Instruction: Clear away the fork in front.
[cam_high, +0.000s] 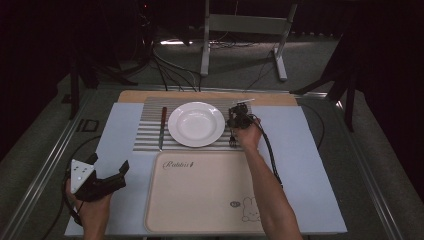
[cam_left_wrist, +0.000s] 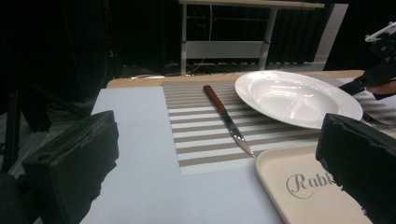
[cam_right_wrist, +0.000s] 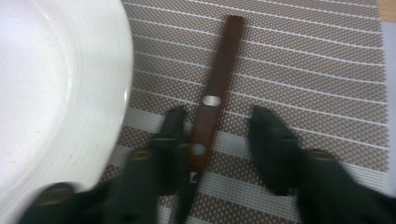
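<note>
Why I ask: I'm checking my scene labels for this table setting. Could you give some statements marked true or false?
1. The knife lies left of the plate on the striped mat. True.
2. The plate holds food. False: it is empty.
3. The fork has its brown handle between the fingers of the right gripper. True.
4. The left gripper grips the knife. False: it is open, well away from it.

Both forearms are bare with no sleeves, the left gripper (cam_high: 107, 175) is black with thick rough-padded jaws and a grey three-cornered plate on top, and the black right gripper (cam_high: 235, 131) trails a dark cable.
</note>
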